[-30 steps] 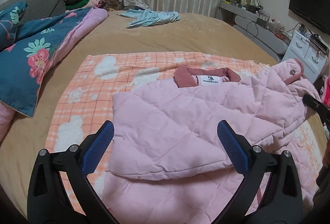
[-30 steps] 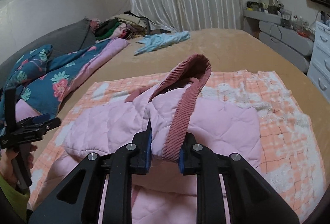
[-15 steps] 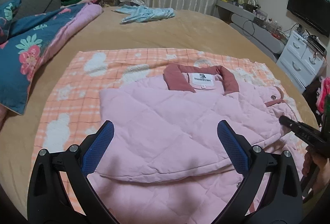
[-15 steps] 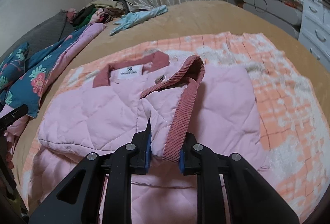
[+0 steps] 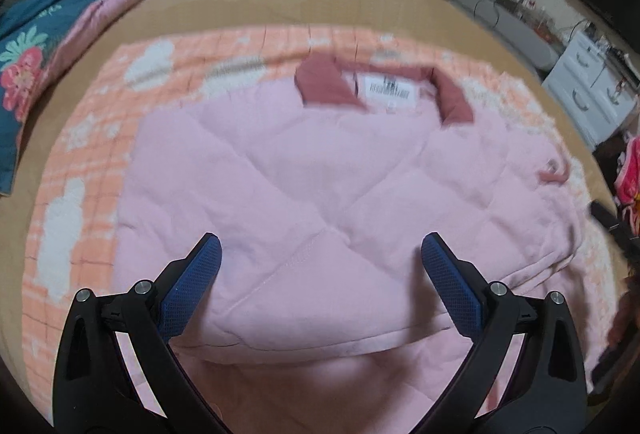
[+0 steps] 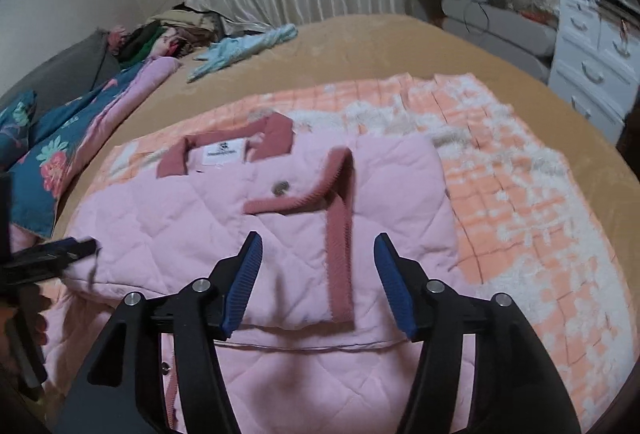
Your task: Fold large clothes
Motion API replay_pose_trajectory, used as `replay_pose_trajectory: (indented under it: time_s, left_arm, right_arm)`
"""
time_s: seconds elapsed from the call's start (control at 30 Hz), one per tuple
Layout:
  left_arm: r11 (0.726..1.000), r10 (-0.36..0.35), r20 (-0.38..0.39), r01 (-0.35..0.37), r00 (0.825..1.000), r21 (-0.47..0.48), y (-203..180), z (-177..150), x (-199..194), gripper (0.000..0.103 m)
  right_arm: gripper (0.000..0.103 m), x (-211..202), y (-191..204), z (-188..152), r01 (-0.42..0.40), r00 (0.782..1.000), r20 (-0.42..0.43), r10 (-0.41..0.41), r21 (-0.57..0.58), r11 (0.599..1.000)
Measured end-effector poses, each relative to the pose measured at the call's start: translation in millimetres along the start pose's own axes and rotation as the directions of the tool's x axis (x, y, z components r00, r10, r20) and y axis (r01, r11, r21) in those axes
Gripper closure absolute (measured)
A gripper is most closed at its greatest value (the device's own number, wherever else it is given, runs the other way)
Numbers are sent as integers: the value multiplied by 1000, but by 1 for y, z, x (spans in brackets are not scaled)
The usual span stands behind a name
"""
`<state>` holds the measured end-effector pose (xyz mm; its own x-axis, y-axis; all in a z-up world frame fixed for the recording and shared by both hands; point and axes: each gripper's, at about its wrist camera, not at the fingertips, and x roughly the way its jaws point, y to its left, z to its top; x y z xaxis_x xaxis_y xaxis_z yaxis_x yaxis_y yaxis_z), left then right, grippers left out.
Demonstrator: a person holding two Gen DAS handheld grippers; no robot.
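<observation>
A pink quilted jacket (image 5: 320, 174) lies flat on an orange checked blanket (image 5: 92, 162), its dusty-rose collar (image 5: 328, 84) and white label at the far side. Its right sleeve is folded across the front, and the ribbed rose cuff (image 6: 340, 234) rests on the jacket's body. My right gripper (image 6: 318, 258) hovers just above that cuff with its jaws opening; the cuff lies between the blue pads, which do not touch it. My left gripper (image 5: 320, 262) is open over the jacket's left half, nothing between its fingers.
The blanket covers a tan bed (image 6: 400, 42). A blue floral quilt (image 5: 24, 74) lies along the left, with a light blue garment (image 6: 244, 48) and a clothes pile (image 6: 168, 34) at the far end. White drawers (image 6: 592, 66) stand to the right.
My right gripper lowered the sleeve onto the jacket and let go of the ribbed cuff. My left gripper sank closer to the jacket, still open.
</observation>
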<state>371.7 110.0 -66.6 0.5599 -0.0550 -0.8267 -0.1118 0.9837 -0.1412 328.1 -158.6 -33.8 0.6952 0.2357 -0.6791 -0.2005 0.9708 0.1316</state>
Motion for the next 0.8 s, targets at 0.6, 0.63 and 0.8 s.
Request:
replay_pose_trajectory:
  time_s: [0.6, 0.63, 0.8]
  left_arm:
    - [1000, 11, -6, -11, 1000, 0, 8, -21, 25, 8]
    - [1000, 14, -2, -14, 1000, -1, 8, -22, 24, 8]
    - [999, 39, 10, -39, 999, -8, 6, -25, 4, 8]
  right_arm:
    - [23, 95, 46, -22, 11, 968, -249, -36, -102, 995]
    - [23, 96, 48, -25, 23, 971, -234, -50, -114, 993]
    - [23, 95, 46, -31, 27, 975, -218, -48, -99, 995]
